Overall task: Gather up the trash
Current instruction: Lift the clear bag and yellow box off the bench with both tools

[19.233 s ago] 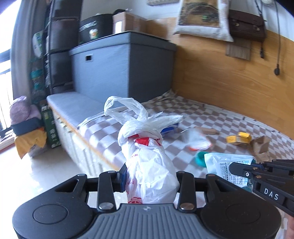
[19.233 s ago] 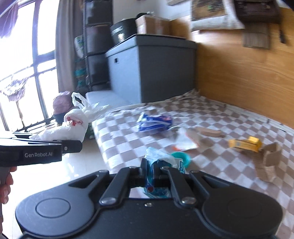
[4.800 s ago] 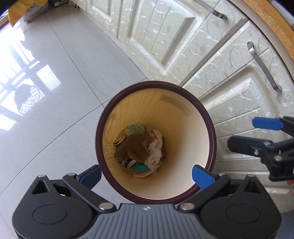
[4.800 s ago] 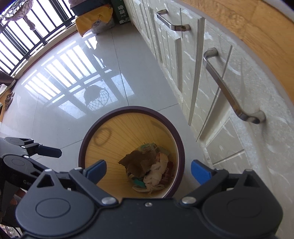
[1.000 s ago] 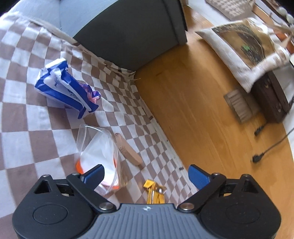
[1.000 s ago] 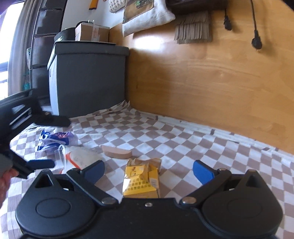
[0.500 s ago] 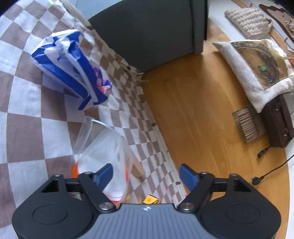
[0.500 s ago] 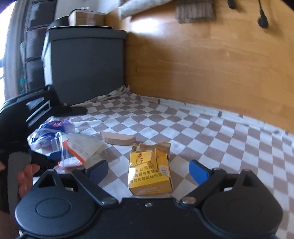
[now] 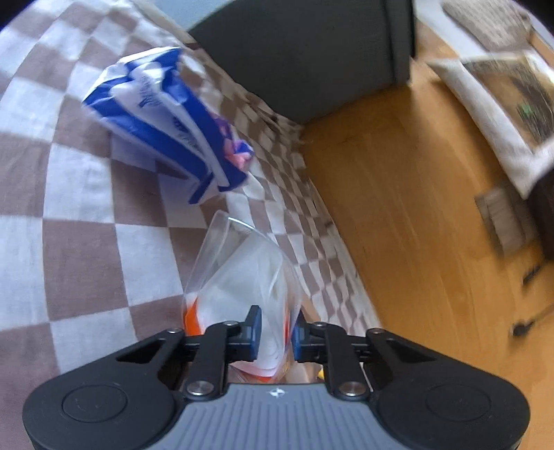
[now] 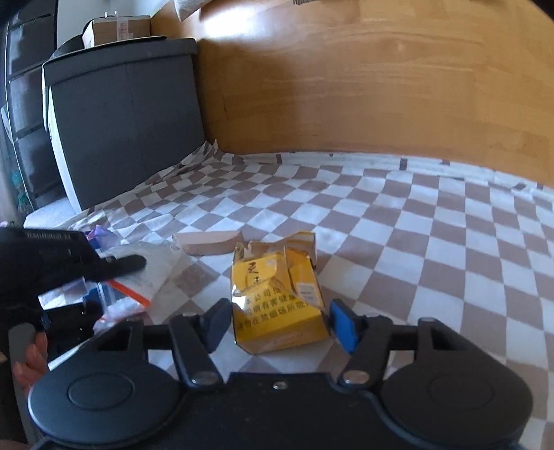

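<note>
My left gripper (image 9: pixel 275 332) is shut on a clear plastic bag with orange print (image 9: pixel 242 277), which lies on the checkered cloth (image 9: pixel 86 249). A blue and white wrapper (image 9: pixel 166 121) lies just beyond it. My right gripper (image 10: pixel 278 323) is partly closed around a torn yellow carton (image 10: pixel 277 297), its pads (image 10: pixel 341 322) close to the carton's two sides. In the right wrist view the left gripper (image 10: pixel 65 266) sits at the left over the clear bag (image 10: pixel 138 273).
A piece of brown cardboard (image 10: pixel 207 242) lies behind the yellow carton. A dark grey storage box (image 10: pixel 121 121) stands at the back left with a cardboard box (image 10: pixel 117 29) on top. A wooden wall panel (image 10: pixel 381 86) borders the cloth at the back.
My left gripper has closed on the clear plastic bag. My right gripper has moved forward over the yellow carton and its jaws have narrowed around it.
</note>
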`<state>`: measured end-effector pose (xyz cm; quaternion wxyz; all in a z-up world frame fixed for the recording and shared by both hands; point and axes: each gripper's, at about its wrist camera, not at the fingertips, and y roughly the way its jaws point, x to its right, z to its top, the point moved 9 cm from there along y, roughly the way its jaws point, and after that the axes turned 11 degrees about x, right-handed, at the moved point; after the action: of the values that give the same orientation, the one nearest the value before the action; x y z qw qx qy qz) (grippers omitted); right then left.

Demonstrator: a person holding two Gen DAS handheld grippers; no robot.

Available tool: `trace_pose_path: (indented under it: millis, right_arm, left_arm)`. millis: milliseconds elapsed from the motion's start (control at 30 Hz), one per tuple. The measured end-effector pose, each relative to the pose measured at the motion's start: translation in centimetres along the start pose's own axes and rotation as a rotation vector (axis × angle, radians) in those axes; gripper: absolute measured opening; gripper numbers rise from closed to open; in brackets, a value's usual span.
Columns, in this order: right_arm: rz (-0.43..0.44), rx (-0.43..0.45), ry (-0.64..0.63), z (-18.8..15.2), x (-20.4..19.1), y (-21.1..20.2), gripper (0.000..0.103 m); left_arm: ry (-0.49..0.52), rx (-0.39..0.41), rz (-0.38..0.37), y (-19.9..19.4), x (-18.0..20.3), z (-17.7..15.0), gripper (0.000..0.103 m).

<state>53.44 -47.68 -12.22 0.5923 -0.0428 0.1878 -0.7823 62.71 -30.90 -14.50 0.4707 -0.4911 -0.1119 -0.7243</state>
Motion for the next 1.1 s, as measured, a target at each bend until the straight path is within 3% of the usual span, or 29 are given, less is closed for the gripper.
trace_pose_path:
  millis: [233, 500, 733, 967, 1100]
  right_arm:
    - [0.021, -0.034, -0.012, -0.5, -0.6, -1.2, 0.062]
    - [0.031, -0.029, -0.035, -0.4, -1.0, -4.0, 0.061]
    - [0.050, -0.026, -0.082, -0.8, -1.8, -6.9, 0.061]
    - [0.093, -0.099, -0.216, -2.8, -3.7, -9.7, 0.062]
    - [0.105, -0.099, -0.187, -2.8, -4.0, -9.9, 0.076]
  left_arm:
    - [0.178, -0.031, 0.008, -3.3, 0.7, -0.5, 0.013]
    - [0.461, 0.015, 0.026, -8.4, 2.1, -0.8, 0.012]
    - [0.616, 0.040, 0.055, -12.3, 3.1, -0.8, 0.012]
    - [0.769, 0.035, 0.080, -15.7, 3.5, -1.9, 0.011]
    - [0.836, 0.039, 0.084, -16.8, 3.6, -2.6, 0.012]
